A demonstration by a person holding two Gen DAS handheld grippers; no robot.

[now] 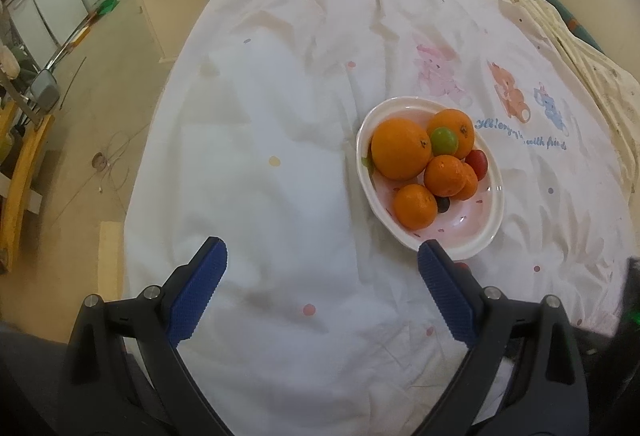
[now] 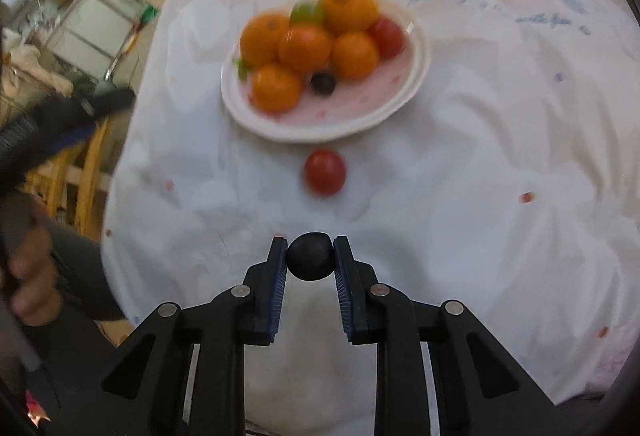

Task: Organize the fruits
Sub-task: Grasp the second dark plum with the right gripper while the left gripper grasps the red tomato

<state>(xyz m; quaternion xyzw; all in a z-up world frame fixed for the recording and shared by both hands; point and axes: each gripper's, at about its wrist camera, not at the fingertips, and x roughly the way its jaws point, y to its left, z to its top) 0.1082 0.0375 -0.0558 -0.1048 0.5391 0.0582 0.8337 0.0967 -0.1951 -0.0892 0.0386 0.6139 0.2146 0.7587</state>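
A white cotton sheet with faded cartoon prints and small coloured dots lies rumpled over a bed. It is soft and uneven, so anything round set on it could roll along a crease.

A shallow oval dish, glossy white ceramic with a pale pink floor, sits on the sheet. It is crowded: five oranges with dimpled matte skin, a smooth green fruit perched on top of them, a red tomato at the far side, and one small dark berry on the floor of the dish. A second tomato, shiny and round, lies on the sheet just in front of the dish, still to be collected.

The left gripper hangs over bare sheet beside the dish, blue ridged pads wide apart, holding nothing.

The right gripper is clamped on another berry, small, dark, smooth and nearly round, lifted clear of the sheet, short of the dish.

Likely risks: pinched only at the pad tips, the berry could squirt out or be crushed. Dropped onto the heap, it might bounce off an orange, or knock the perched green fruit loose.
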